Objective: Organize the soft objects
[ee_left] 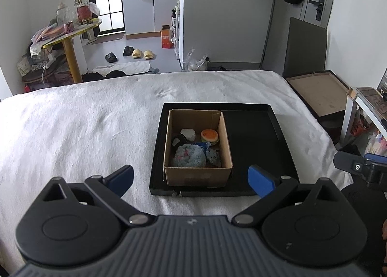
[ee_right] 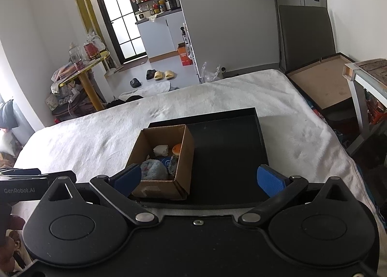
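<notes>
We hold the left tool (ee_left: pixel 191 179) low over the near edge of the bed (ee_left: pixel 84 126), its two blue-padded fingers (ee_left: pixel 260 180) spread wide apart with nothing between them. Ahead of it a black tray (ee_left: pixel 256 131) lies flat on the white cover, and a cardboard box (ee_left: pixel 197 175) stands upright in the tray's left half, its near wall facing us; the tray's right half is bare.

Inside the box we see the soft objects together: a fluffy blue ball (ee_left: pixel 188 156) against the near wall, a small grey-blue plush (ee_left: pixel 212 156) just beside it on the right, a burger-shaped toy (ee_left: pixel 209 136) toward the far right corner, a white lump (ee_left: pixel 188 133) to the left of the burger, and a dark item (ee_left: pixel 178 142) at the left wall whose form we cannot make out.

We hold the right tool (ee_right: pixel 199 179) at the tray's (ee_right: pixel 229 146) near rim, likewise with its fingers (ee_right: pixel 271 182) set well apart and empty. In this view the box (ee_right: pixel 167 187) sits just before the left finger, with the blue ball (ee_right: pixel 154 169), the white lump (ee_right: pixel 160 150) and part of the burger toy (ee_right: pixel 177 149) showing over its walls.

At the right edge of the left-wrist view part of the other tool's body appears; the left tool's body shows at the left edge of the right-wrist view.
</notes>
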A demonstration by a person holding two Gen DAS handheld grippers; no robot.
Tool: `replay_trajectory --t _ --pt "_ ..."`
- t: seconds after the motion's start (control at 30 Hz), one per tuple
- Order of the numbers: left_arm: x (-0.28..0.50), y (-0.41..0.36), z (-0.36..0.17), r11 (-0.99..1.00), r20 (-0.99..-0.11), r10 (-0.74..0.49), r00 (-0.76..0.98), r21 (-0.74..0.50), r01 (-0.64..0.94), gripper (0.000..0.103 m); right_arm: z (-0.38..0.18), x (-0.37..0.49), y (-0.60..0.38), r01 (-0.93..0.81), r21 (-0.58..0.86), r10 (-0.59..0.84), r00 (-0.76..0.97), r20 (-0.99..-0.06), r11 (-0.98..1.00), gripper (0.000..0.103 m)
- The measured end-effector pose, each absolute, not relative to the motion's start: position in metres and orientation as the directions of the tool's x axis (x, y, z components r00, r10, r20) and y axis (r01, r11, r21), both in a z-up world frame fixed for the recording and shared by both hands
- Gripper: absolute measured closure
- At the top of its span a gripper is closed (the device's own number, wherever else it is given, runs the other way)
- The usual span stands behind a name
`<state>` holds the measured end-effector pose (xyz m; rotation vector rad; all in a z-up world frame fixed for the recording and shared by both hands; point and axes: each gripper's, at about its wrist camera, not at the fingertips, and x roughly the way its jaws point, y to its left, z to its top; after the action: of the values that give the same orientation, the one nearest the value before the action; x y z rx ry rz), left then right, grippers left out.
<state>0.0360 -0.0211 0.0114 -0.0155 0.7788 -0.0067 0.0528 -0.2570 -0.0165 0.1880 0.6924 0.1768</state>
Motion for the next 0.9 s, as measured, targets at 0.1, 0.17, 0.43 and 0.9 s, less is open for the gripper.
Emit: replay_trajectory --t 0.1,0.17,0.43,0.9 --pt "0.0362 -0.0223 0.0105 1.000 -0.706 -0.011 0.708 -0.018 -0.002 0.003 -0.0165 0.0511 -0.2565 -0.094 0.221 0.215 0.754 -0.621 0.971 0.000" --pt "0.0357 -0.0231 0.0107 1.000 -0.708 -0.012 0.706 -0.017 0.000 0.003 -0.0171 0.0510 -0.2565 -0.100 0.222 0.220 0.750 -0.624 0.970 0.000" --pt "0.0335 -0.0243 0.0125 1.000 -0.706 -0.011 0.708 -0.011 0.005 0.003 -0.0184 0.0503 -0.2553 -0.101 0.222 0.222 0.747 -0.627 0.970 0.000" --pt "0.0332 -0.0229 0.0123 1.000 -0.708 -0.013 0.706 -0.015 0.004 0.003 -0.0187 0.0484 -0.2553 -0.108 0.224 0.228 0.743 -0.629 0.969 0.000"
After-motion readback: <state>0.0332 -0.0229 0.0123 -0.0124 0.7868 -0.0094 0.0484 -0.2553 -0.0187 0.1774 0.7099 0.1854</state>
